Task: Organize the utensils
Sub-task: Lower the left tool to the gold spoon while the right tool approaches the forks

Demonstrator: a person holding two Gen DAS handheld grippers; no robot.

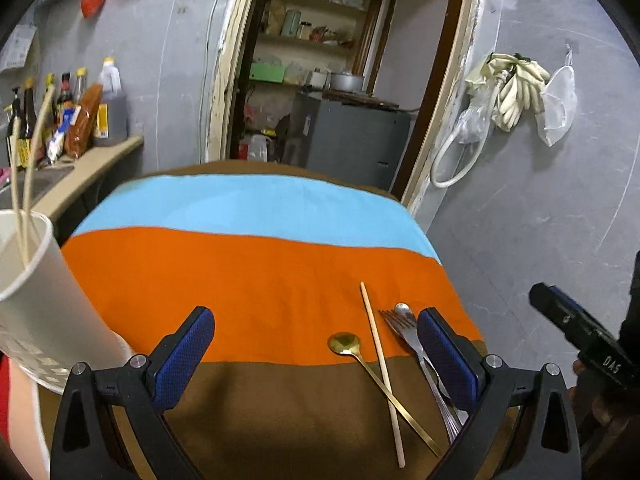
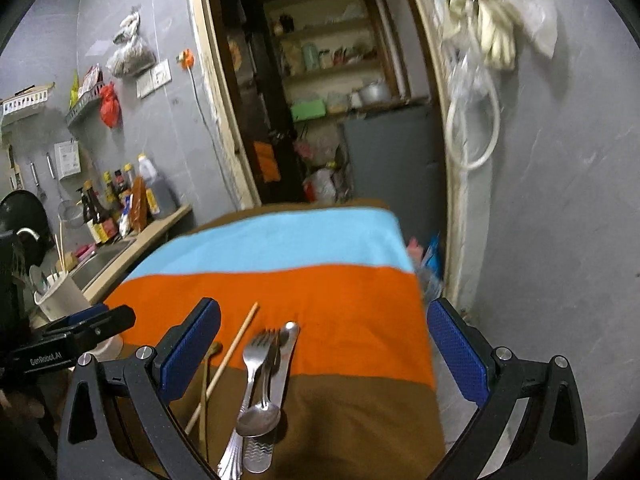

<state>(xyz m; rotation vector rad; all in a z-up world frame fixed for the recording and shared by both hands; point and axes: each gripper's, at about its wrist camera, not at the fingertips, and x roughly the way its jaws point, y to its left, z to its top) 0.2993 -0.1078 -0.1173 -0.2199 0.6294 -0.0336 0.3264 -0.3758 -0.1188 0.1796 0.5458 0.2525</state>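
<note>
Left tool (image 1: 316,352) spread empty, utensils (image 1: 400,360) near cloth edge (image 1: 460,292)

Matt woven cloth in blue, orange and brown bands (image 1: 248,264) covers the table. Polished silver metal fork (image 2: 256,364) and spoon (image 2: 259,420) are glossy; slender gold metal spoon (image 1: 345,343) shines. Pale wooden chopstick (image 1: 380,368) is dull. White paper cup (image 1: 44,296) is smooth, matt.

Home kitchen: sauce bottles (image 1: 68,116) beside sink (image 2: 102,262), pantry shelves (image 1: 312,40) beyond.
</note>
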